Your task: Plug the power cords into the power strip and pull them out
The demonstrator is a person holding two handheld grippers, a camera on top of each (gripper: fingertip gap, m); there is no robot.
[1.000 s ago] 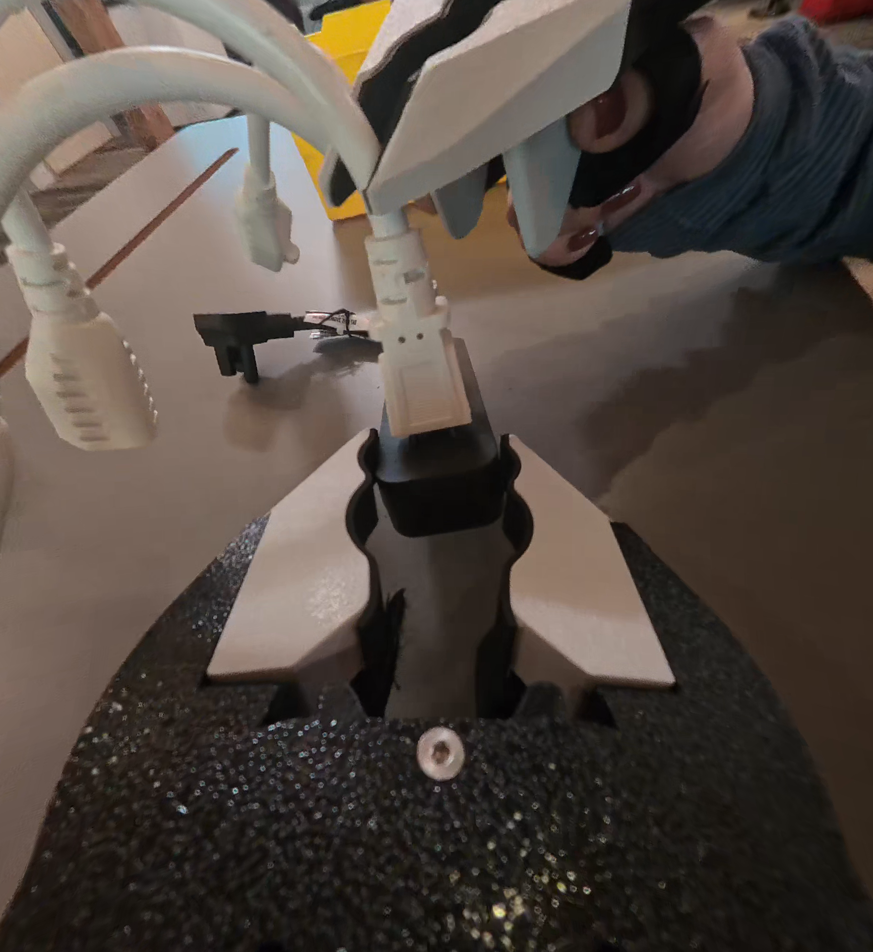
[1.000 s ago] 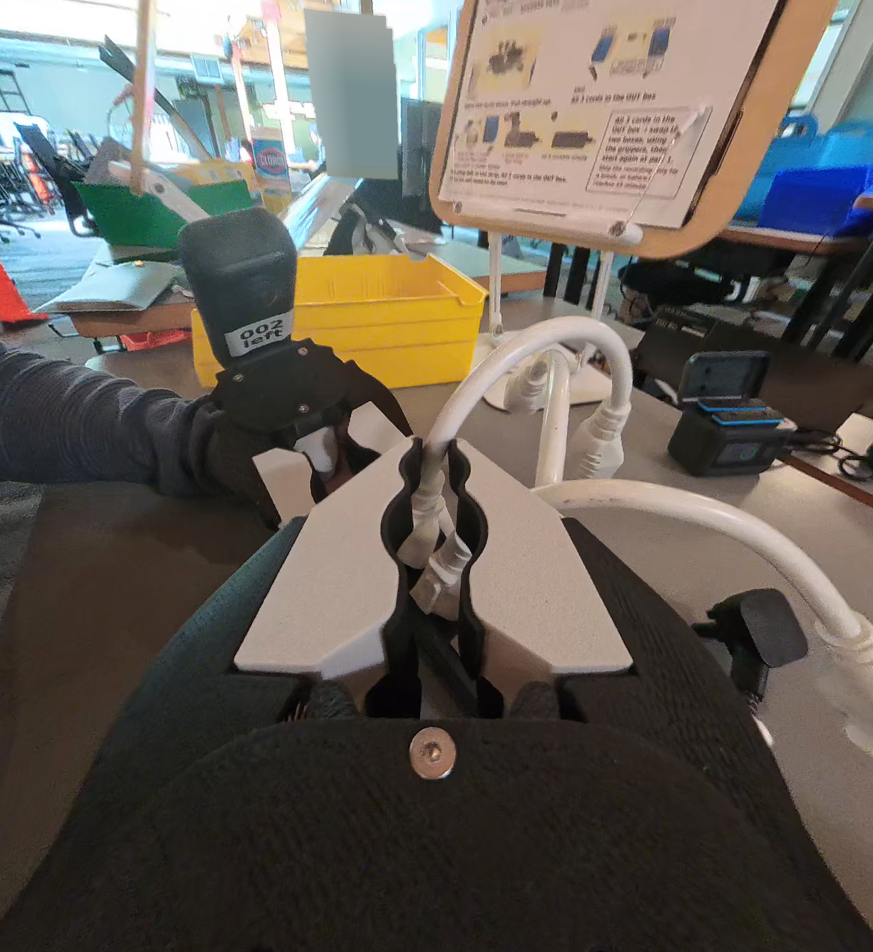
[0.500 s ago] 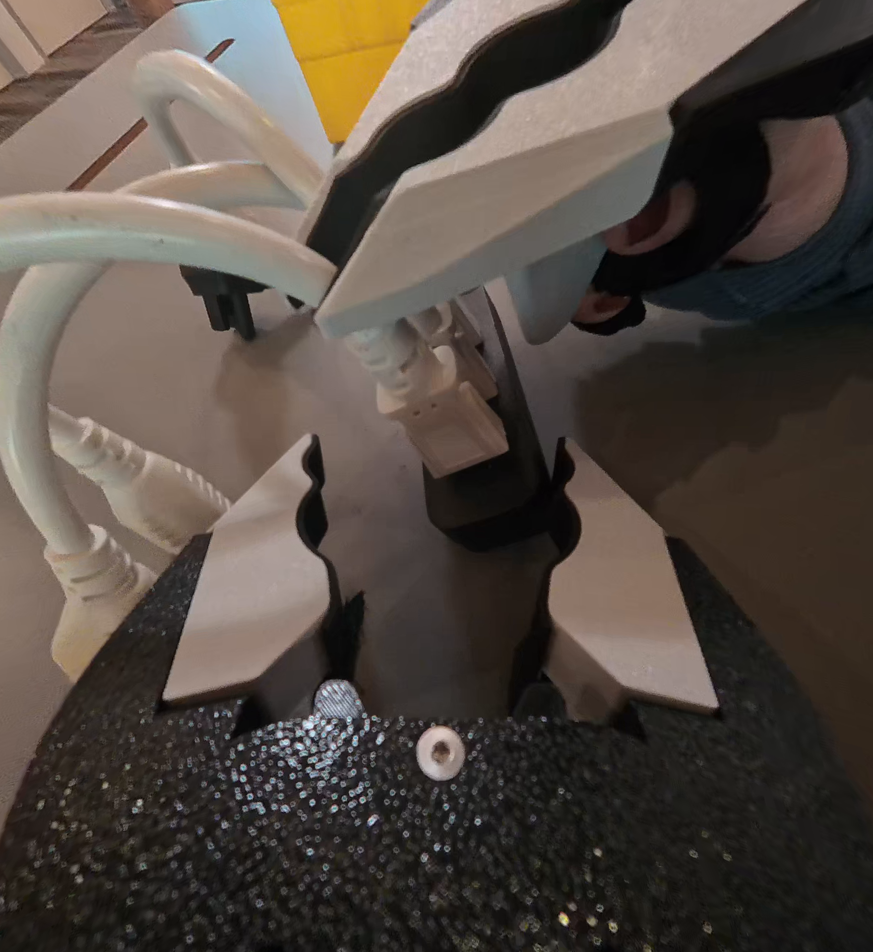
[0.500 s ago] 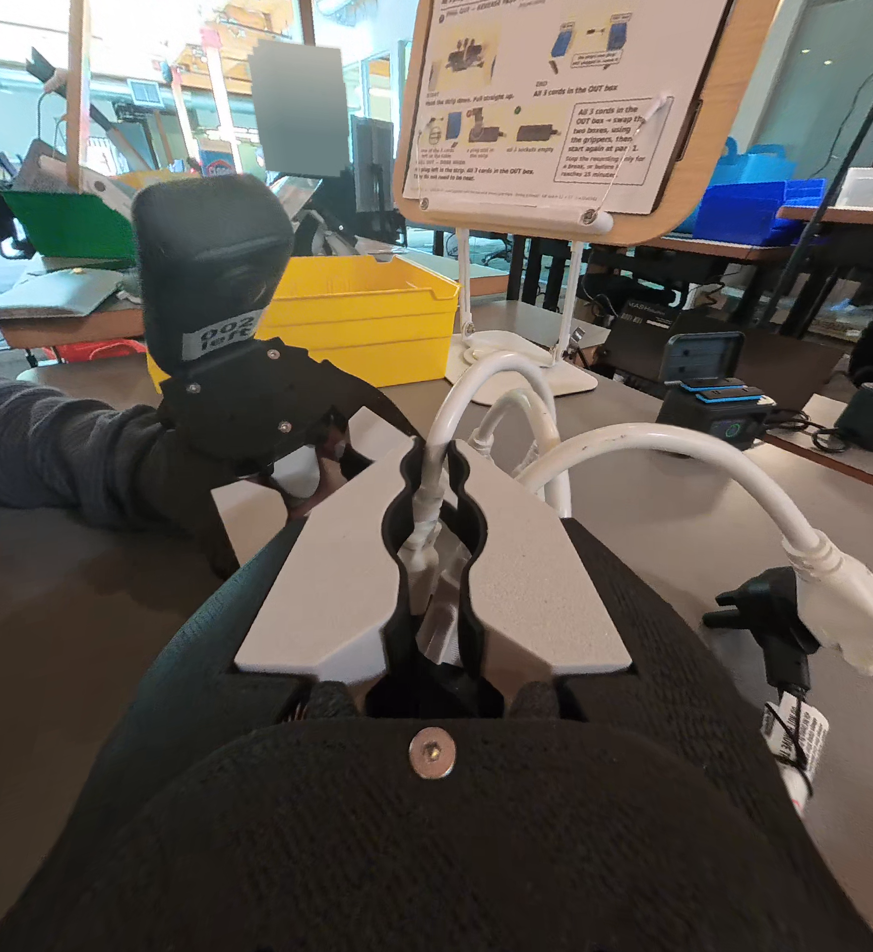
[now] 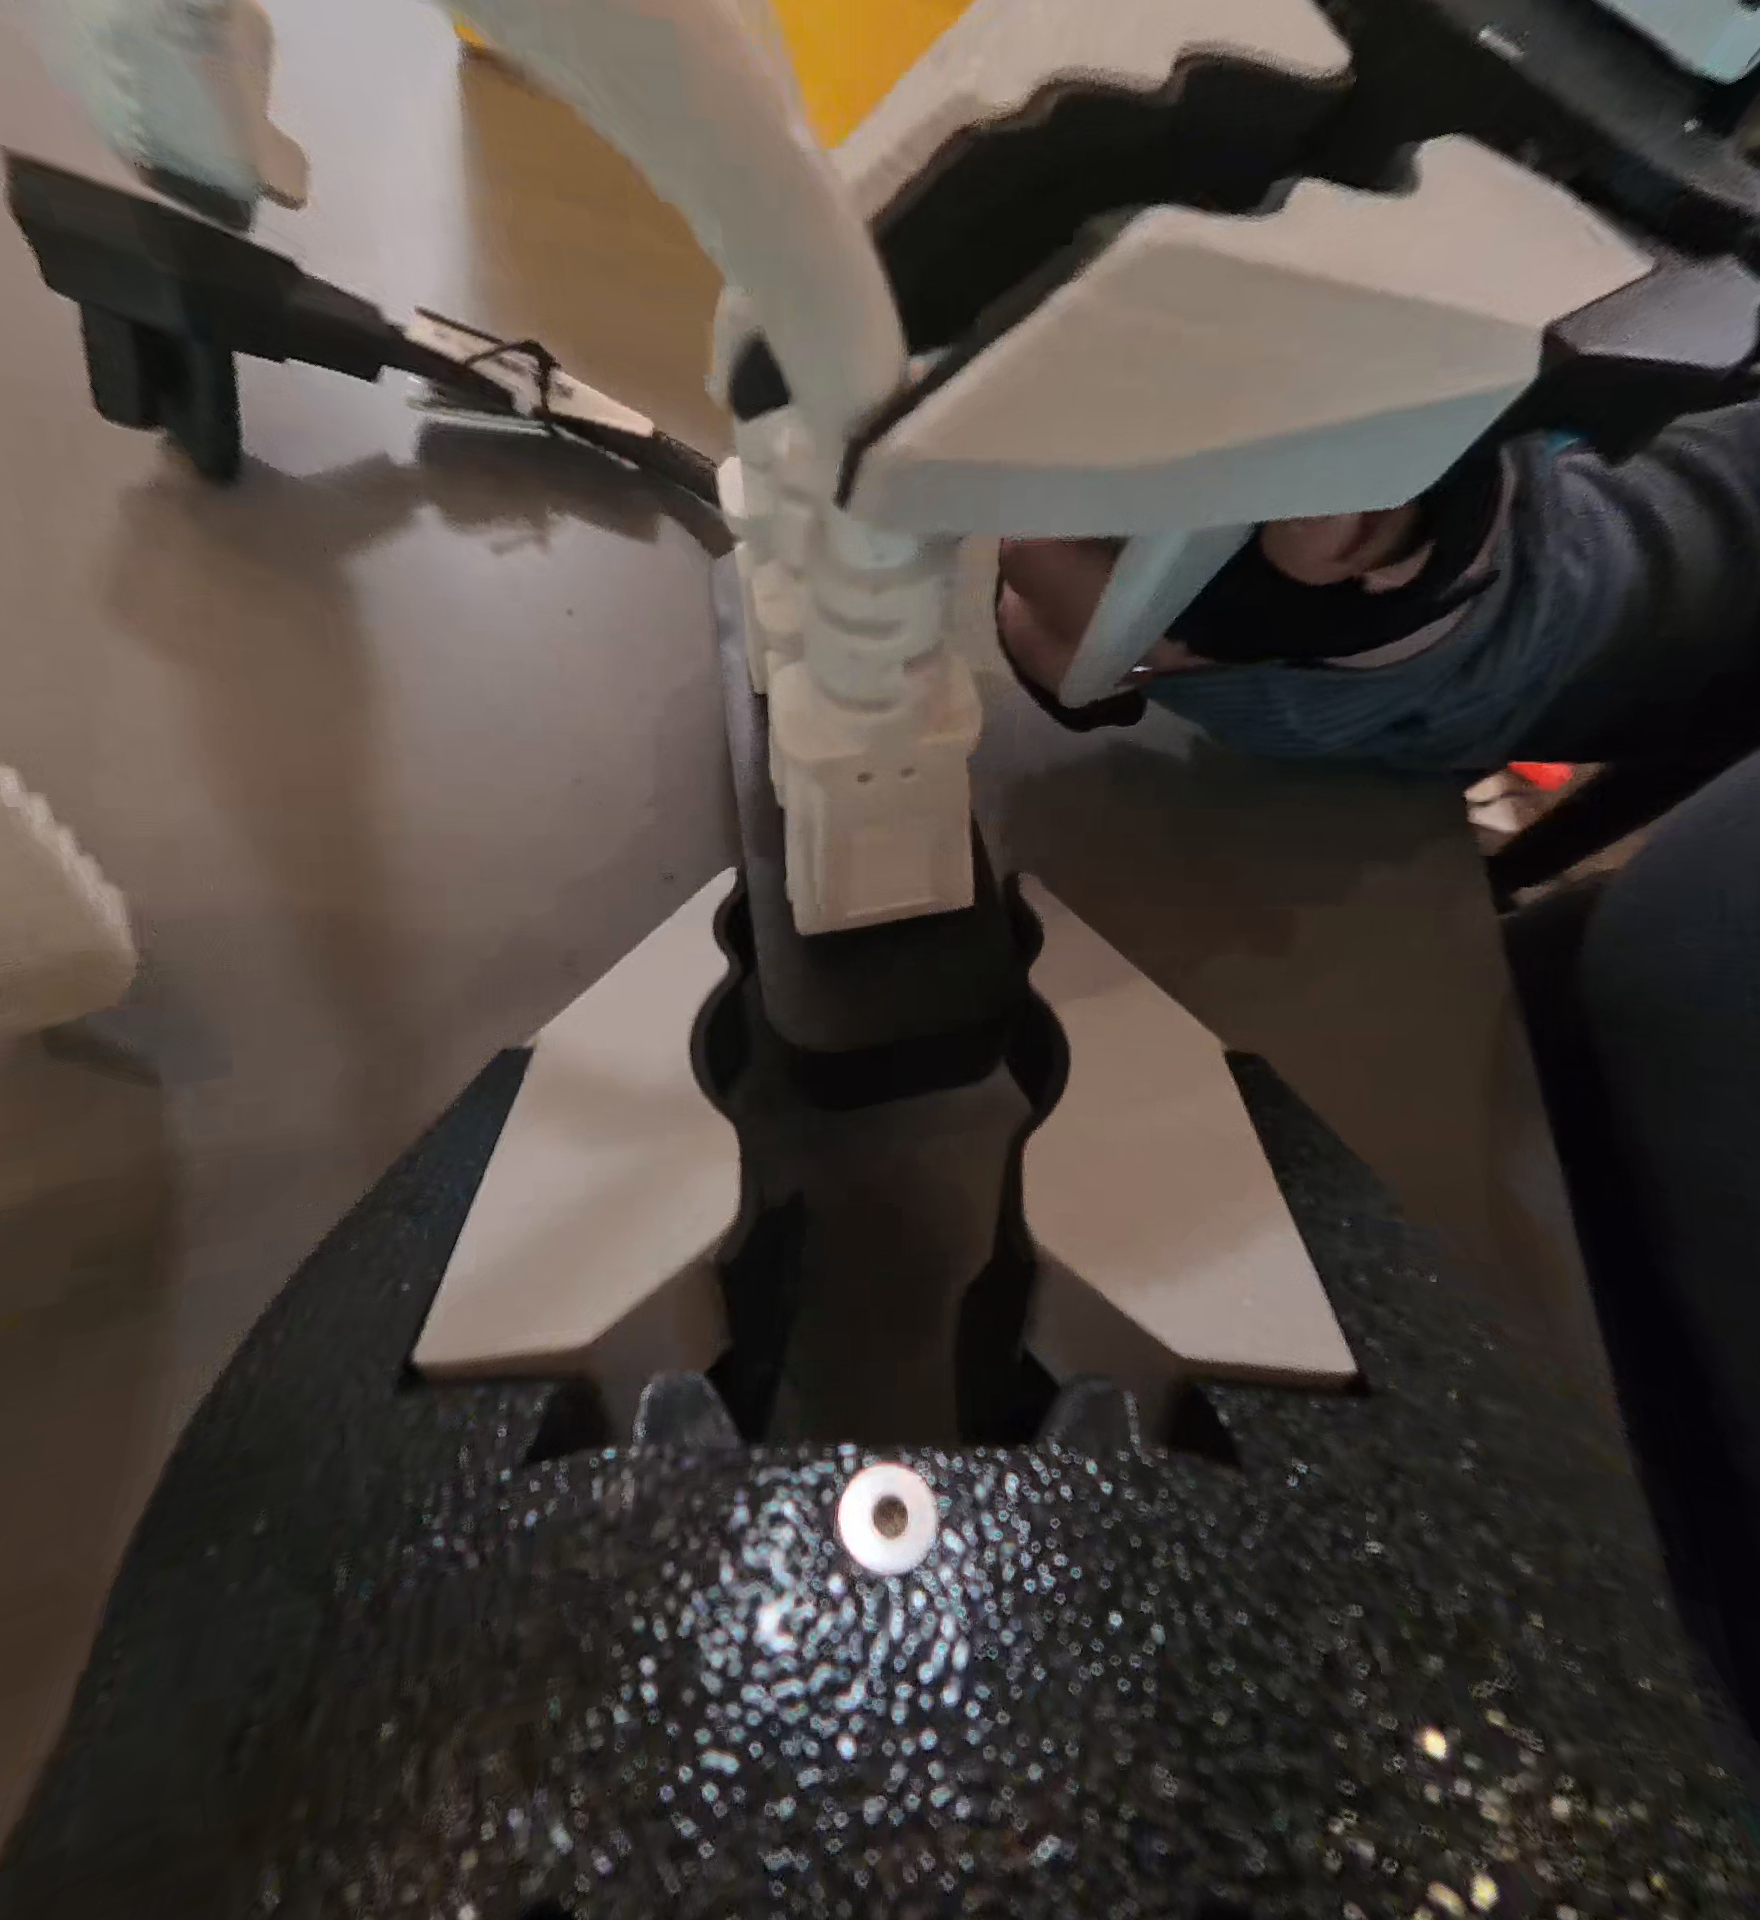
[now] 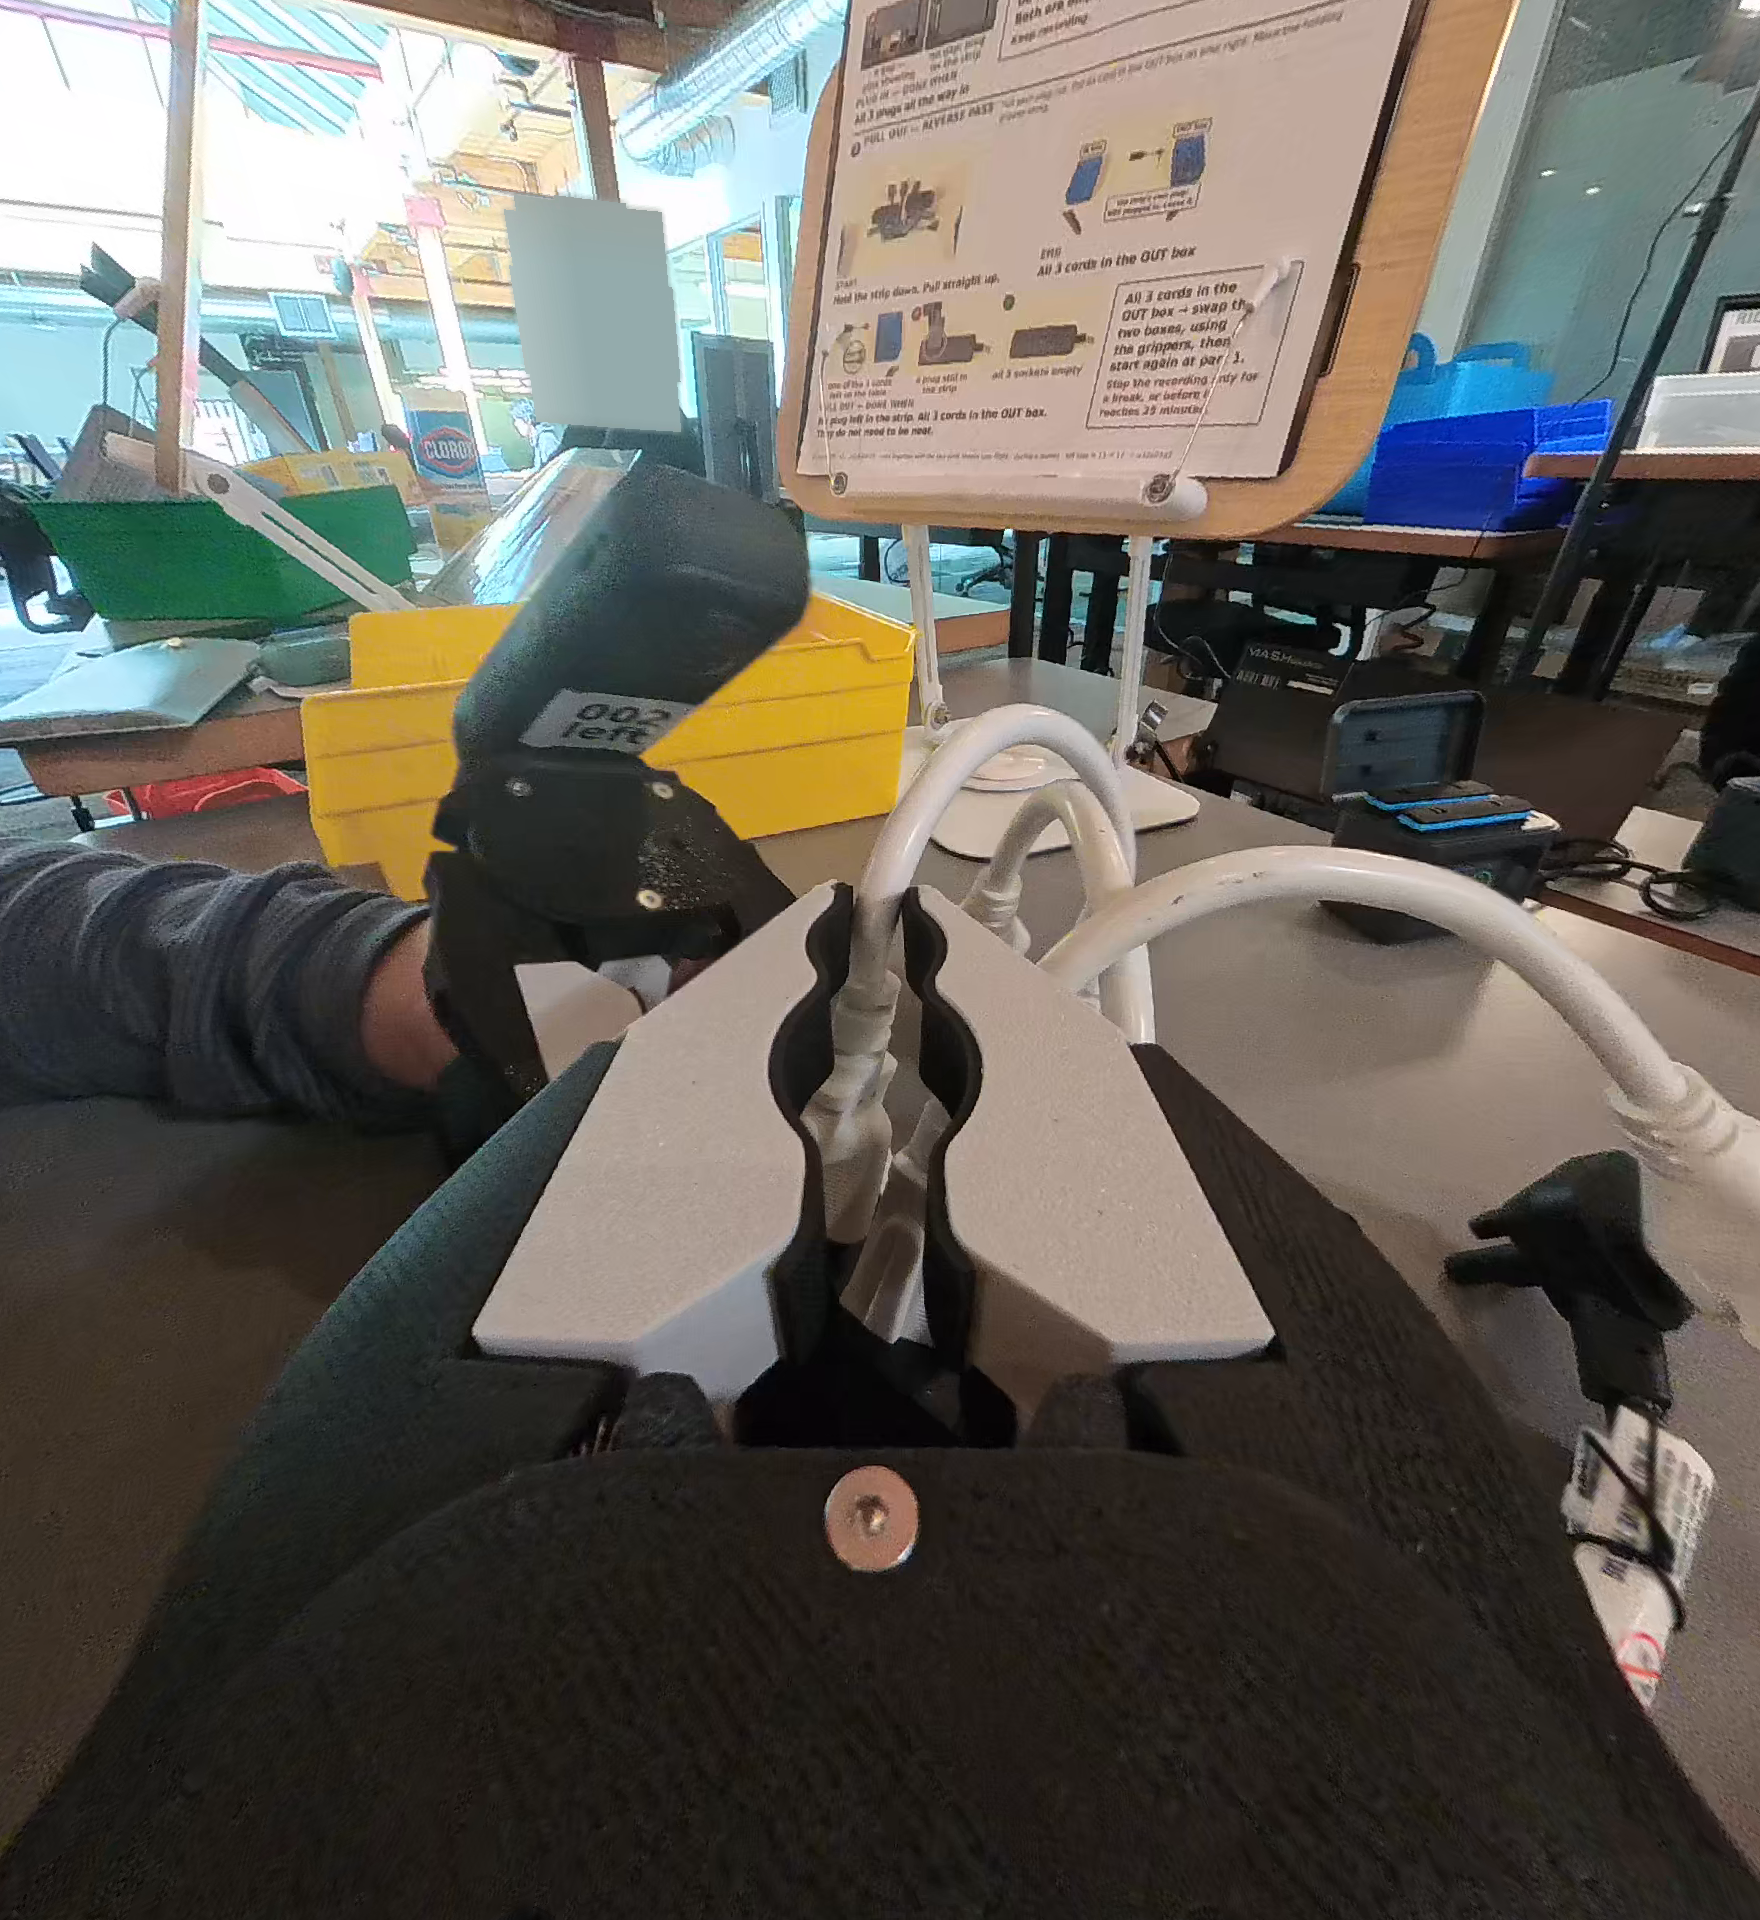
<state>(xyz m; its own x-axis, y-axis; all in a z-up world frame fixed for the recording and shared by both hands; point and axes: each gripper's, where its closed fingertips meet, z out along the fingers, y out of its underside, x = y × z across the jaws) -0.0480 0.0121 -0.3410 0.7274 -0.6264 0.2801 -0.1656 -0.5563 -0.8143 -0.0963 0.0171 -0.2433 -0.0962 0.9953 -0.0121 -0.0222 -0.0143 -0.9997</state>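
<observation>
White plug (image 5: 871, 821) of one power cord (image 5: 751, 197) is sitting on the near end of the black power strip (image 5: 876, 987), its strain relief pinched between the closed fingers of the right gripper (image 5: 860, 473). In the right wrist view the same cord (image 6: 1001, 758) is arching up out of that gripper (image 6: 876, 935), whose jaws are together around the ribbed collar.

Change noted: half a second ago the left gripper (image 5: 876, 945) was standing wide apart with the strip loose and skewed between its fingers; now its fingers (image 5: 627, 1153) are pressing in on both sides of the strip end, clamping it again. The plug, tilted a moment ago, is now lining up more squarely with the strip.

Reading: the strip is being braced again so the right hand can work the plug. Whether the prongs are fully seated cannot be told; the joint is hidden behind the plug body and the frame is motion-blurred.

Other items: the strip's own black mains plug (image 6: 1582, 1268) with its tagged lead is lying on the grey table (image 6: 180, 1299) to the right; another white cord end (image 6: 1749, 1216) is hanging near it. Yellow bin (image 6: 803, 727) is standing behind the left gripper body (image 6: 595, 790).

Risk: strip slipping if the clamp is shallow.
</observation>
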